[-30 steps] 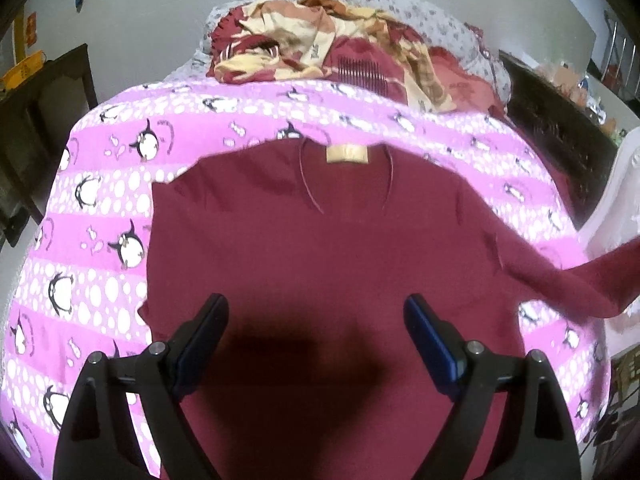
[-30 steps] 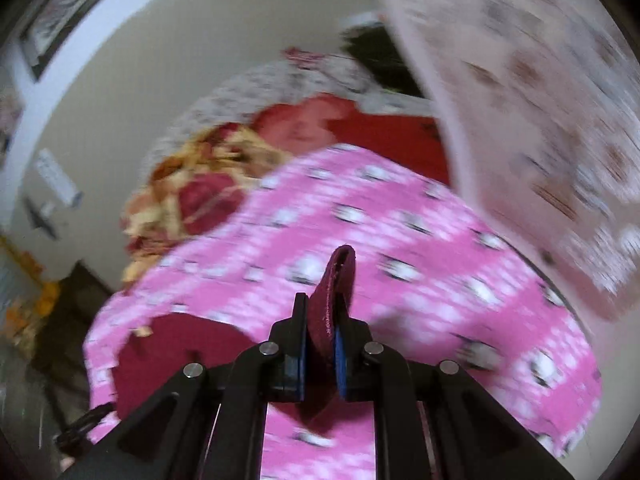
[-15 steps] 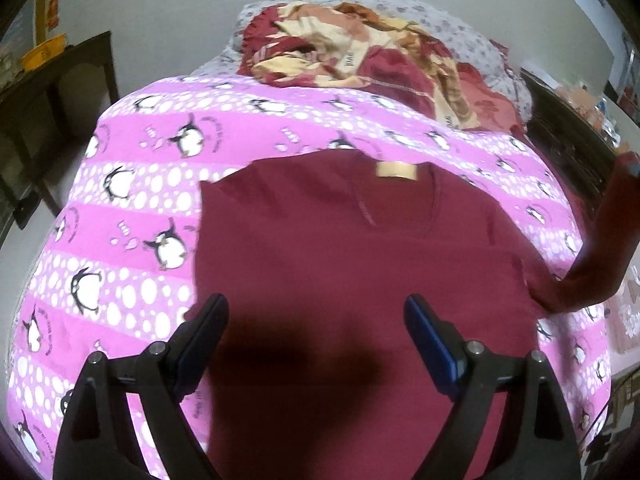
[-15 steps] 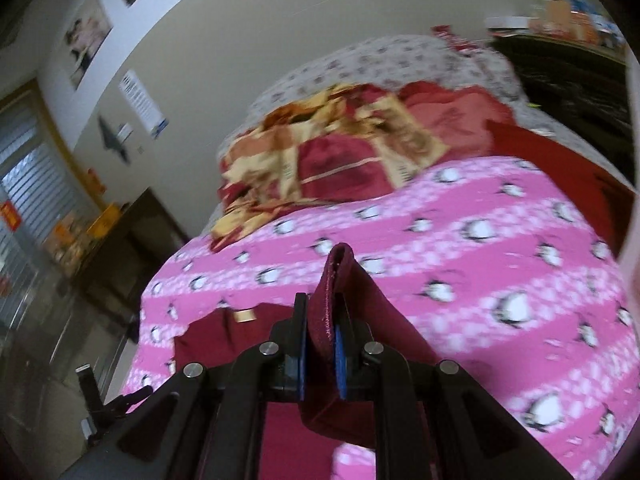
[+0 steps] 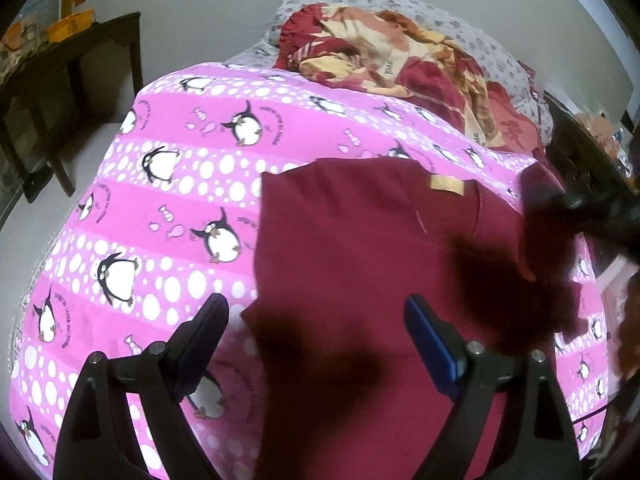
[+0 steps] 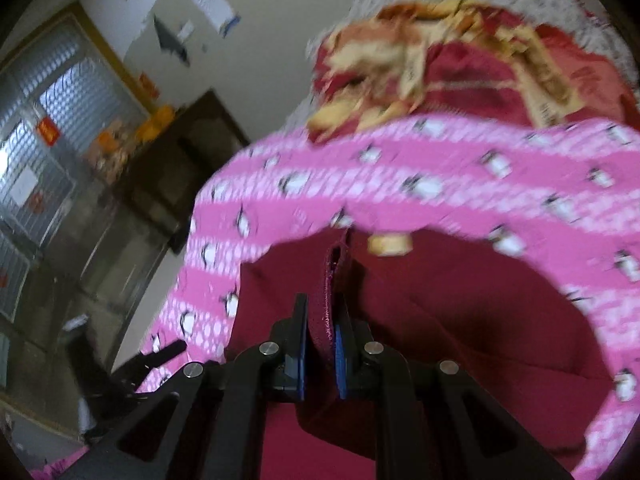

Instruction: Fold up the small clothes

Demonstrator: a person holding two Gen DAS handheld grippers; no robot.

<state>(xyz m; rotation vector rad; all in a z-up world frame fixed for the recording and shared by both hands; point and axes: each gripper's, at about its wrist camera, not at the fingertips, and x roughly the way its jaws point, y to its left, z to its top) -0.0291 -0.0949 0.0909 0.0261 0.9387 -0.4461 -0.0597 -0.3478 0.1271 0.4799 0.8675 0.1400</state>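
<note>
A maroon shirt (image 5: 352, 248) lies flat on the pink penguin bedspread (image 5: 168, 184), its tan neck label (image 5: 447, 185) pointing to the far side. My left gripper (image 5: 316, 320) hovers open over the shirt's near left part, nothing between its fingers. My right gripper (image 6: 320, 320) is shut on the maroon sleeve (image 6: 334, 280), whose cuff edge sticks up between the blue pads. In the left wrist view that gripper (image 5: 592, 208) comes in dark from the right with the sleeve (image 5: 548, 240) lifted over the shirt's right shoulder. The shirt body (image 6: 460, 312) spreads below it in the blurred right wrist view.
A crumpled red and yellow blanket (image 5: 400, 60) is heaped at the bed's far end on a grey patterned pillow (image 5: 492, 56). A dark wooden table (image 5: 60, 72) stands left of the bed, dark furniture (image 5: 588, 152) on the right. The left gripper (image 6: 132, 368) shows low left in the right wrist view.
My right gripper swung leftward with the sleeve, carrying it from beyond the bed's right side over the shirt body. The left gripper shifted left, still open.
</note>
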